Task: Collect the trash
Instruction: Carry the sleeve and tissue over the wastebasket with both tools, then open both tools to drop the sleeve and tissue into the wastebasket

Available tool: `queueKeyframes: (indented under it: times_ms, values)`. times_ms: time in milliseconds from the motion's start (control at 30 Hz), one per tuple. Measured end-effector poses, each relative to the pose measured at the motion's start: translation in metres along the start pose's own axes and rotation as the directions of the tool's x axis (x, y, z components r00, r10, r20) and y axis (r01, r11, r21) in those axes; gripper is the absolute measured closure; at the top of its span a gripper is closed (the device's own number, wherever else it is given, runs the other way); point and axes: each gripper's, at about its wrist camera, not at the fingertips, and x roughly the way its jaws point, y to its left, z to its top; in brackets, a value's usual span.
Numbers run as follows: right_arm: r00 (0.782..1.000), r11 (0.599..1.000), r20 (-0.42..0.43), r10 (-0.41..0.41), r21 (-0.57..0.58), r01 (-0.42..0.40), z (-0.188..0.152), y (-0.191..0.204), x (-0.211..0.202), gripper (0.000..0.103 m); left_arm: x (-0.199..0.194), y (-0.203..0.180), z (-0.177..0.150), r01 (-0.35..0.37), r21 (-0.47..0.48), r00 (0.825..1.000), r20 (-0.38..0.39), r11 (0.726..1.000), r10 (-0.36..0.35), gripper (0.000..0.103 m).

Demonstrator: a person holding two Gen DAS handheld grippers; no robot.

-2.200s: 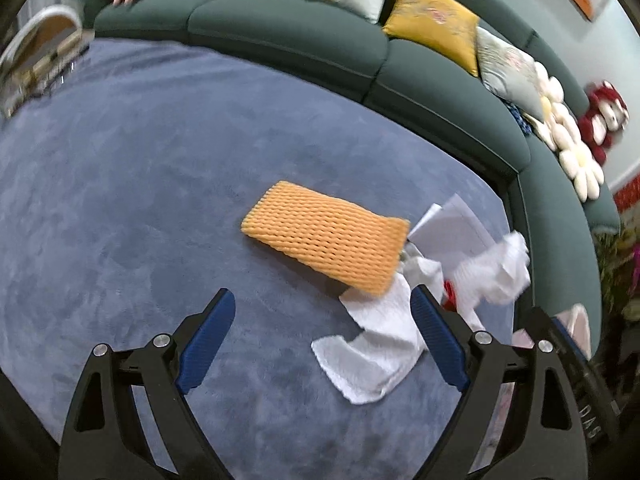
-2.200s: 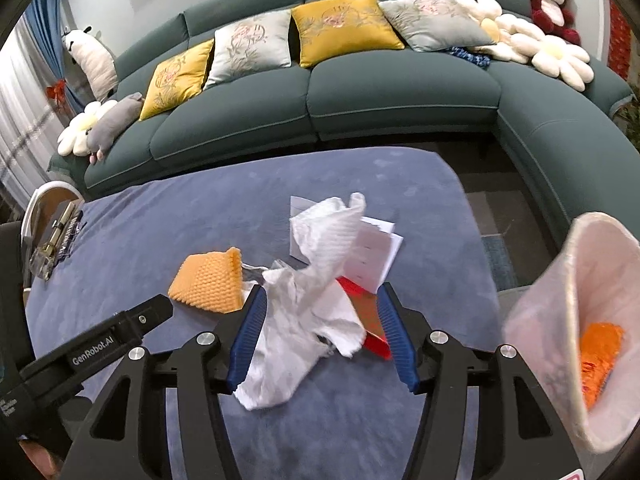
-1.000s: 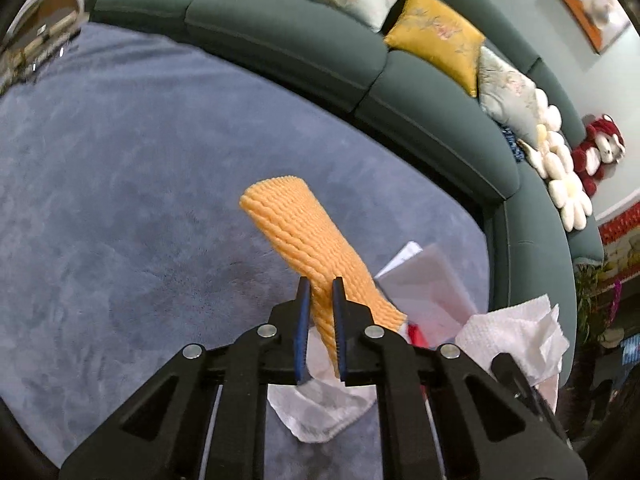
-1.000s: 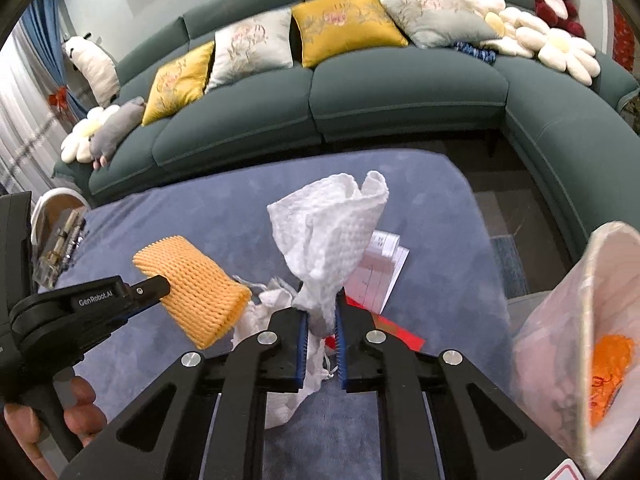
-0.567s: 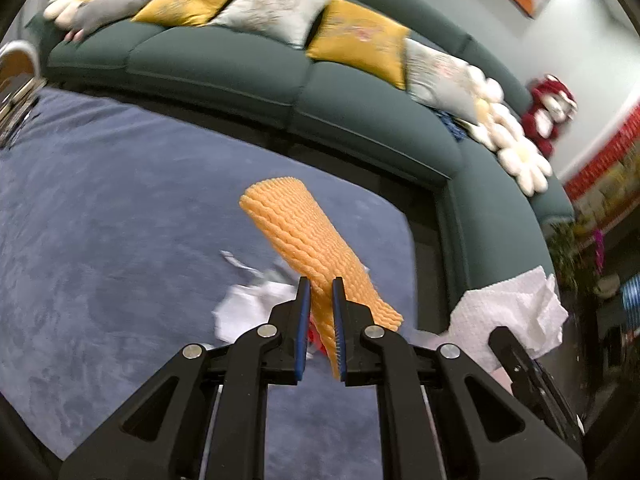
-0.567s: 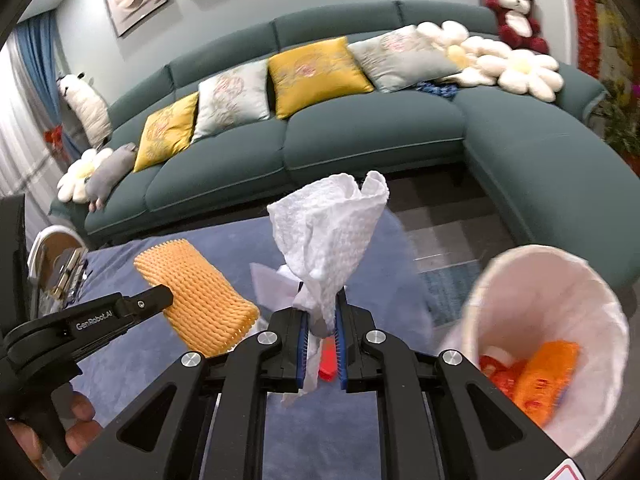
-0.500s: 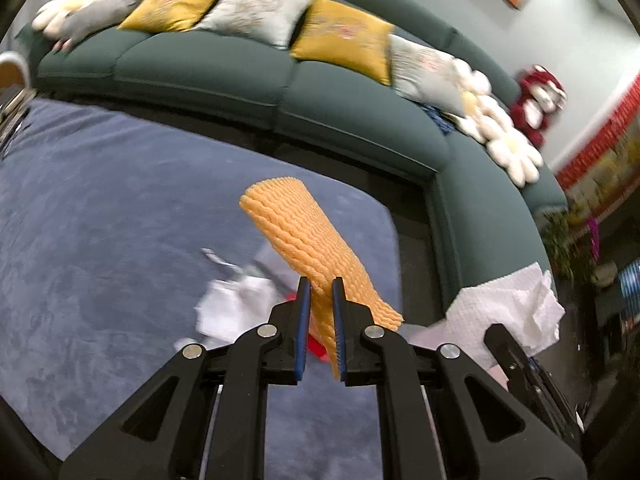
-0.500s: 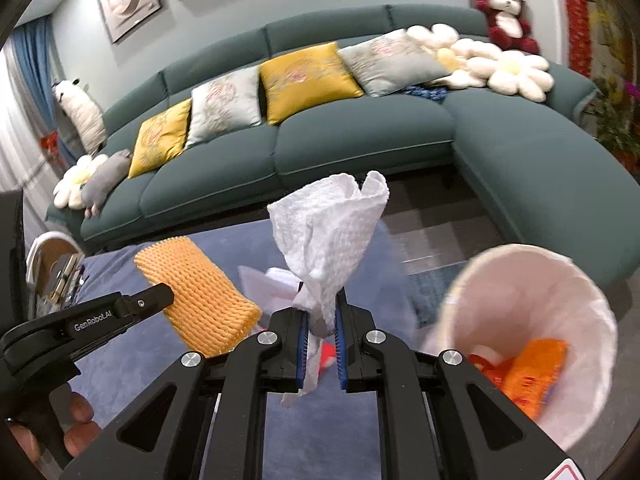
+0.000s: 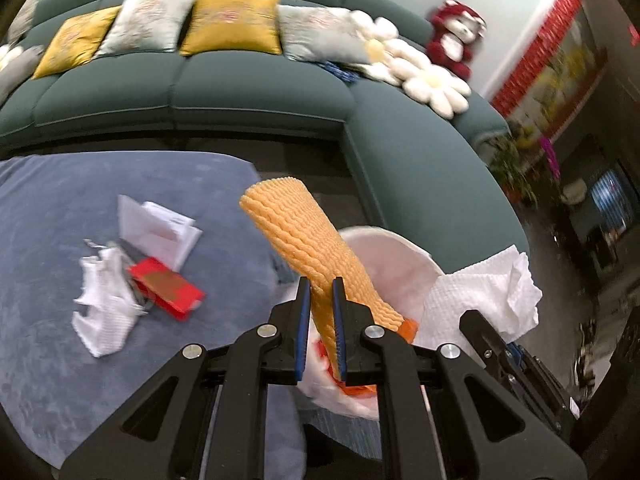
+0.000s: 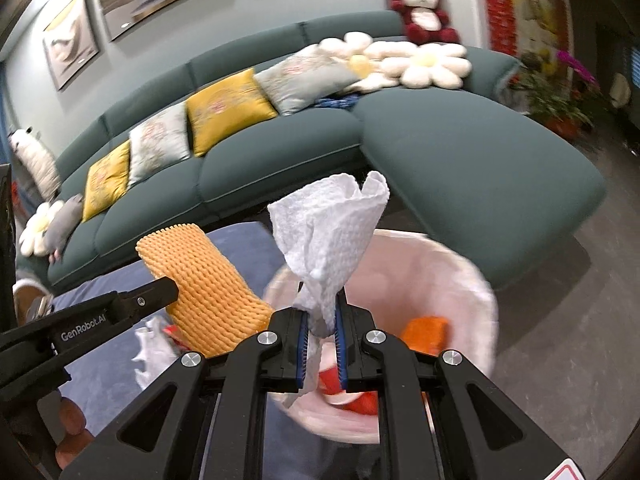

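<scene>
Your left claw (image 9: 321,312) was clamped on the orange foam net (image 9: 304,236), gripping it low down so most of it stuck up and away from the pads. Your right claw (image 10: 321,324) was clamped on a crumpled white paper towel (image 10: 330,232), which fanned out above the pads with a tail hanging below them.

Just beyond both claws stood the white bin (image 10: 460,276), lined with a pale bag. In the right wrist view the towel hung over the bin's mouth. The net was held at the bin's near left rim, its lower end over the opening as far as the left wrist view showed. Some orange and red rubbish (image 10: 426,330) already lay inside the bin, so part of the job looked done.

Neither piece had been let go yet; both needed dropping in.

Farther left, on the blue-grey worktop (image 9: 48,208), more was left: another crumpled paper towel (image 9: 105,312), a flat red packet (image 9: 168,288) touching it, and folded white papers (image 9: 156,228) just behind the packet. Something thin and dark lay among them, too blurred to name. By my reckoning you were about halfway, with one or two more trips to go.

Behind it all ran the green sofa (image 10: 460,152) with its cushions.
</scene>
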Motion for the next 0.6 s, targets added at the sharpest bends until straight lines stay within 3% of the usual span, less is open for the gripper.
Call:
queueKeyframes:
  times_ms: [333,400,467,600]
  values:
    - [0.999,0.997,0.001,-0.049,0.056,0.049,-0.002,-0.054,-0.002,0.092,0.028,-0.049,-0.018,0.038,0.053,0.997,-0.073,0.998,-0.034,0.088]
    - [0.999,0.997,0.0,-0.048,0.059,0.048,-0.002,-0.055,-0.001,0.092,0.03,-0.052,-0.02,0.029,0.057,0.997,-0.076,0.998,-0.024,0.083]
    - [0.999,0.997,0.0,-0.043,0.061,0.043,-0.001,-0.055,0.002,0.092,0.029,-0.051,-0.021,0.021,0.049,0.997,-0.072,0.999,-0.017,0.07]
    - [0.999,0.998,0.003,-0.033,0.054,0.033,-0.003,-0.051,0.003,0.092,0.028,-0.045,-0.019,-0.002,0.042,0.998,-0.06,0.999,0.005,0.065]
